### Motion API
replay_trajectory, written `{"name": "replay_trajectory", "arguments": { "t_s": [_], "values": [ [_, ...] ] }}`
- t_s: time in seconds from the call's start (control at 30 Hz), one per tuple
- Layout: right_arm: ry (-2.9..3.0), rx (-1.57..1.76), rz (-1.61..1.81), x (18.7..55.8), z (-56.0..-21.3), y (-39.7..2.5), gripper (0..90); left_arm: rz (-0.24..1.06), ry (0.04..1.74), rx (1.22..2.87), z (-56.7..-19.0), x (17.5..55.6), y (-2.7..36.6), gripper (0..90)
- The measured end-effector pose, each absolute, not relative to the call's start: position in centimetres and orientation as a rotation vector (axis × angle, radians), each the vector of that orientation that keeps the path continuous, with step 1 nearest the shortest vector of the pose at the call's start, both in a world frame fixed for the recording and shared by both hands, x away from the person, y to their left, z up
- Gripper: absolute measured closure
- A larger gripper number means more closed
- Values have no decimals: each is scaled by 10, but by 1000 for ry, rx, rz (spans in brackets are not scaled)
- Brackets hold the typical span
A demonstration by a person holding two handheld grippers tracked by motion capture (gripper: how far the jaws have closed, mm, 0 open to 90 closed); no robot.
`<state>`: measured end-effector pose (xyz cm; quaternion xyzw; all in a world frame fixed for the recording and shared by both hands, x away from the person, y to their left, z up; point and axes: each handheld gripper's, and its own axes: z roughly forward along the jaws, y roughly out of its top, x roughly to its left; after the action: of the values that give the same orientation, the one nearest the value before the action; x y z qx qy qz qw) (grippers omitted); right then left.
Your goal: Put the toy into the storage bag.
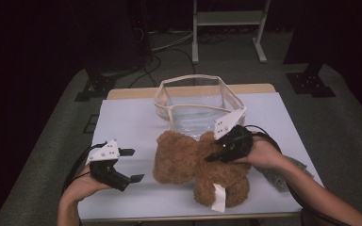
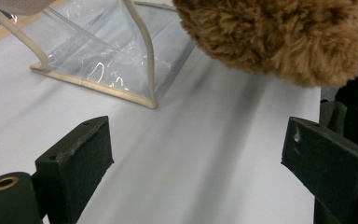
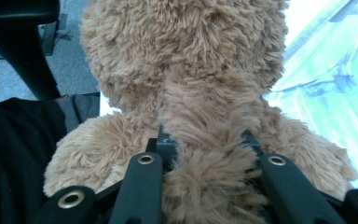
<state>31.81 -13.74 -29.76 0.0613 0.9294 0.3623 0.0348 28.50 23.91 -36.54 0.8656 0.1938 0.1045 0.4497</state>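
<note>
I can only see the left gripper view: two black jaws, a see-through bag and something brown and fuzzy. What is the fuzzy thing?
Observer: It's a brown teddy bear lying on the white table.
Operator: Is anybody holding it?
Observer: Yes, the right gripper has its jaws pressed into the fur of the bear's body.
Operator: Is my bag standing up?
Observer: The clear bag stands behind the bear with its top open.
Operator: Does the bear have a tag?
Observer: Yes, a white label hangs at its near end.
</note>
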Motion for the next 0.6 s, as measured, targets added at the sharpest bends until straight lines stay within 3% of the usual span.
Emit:
{"name": "replay_trajectory", "arguments": {
  "t_s": [0.6],
  "values": [
    [2796, 212, 1189, 320, -265, -140, 711, 251, 488, 2130, -366, 285, 242, 75]
  ]
}}
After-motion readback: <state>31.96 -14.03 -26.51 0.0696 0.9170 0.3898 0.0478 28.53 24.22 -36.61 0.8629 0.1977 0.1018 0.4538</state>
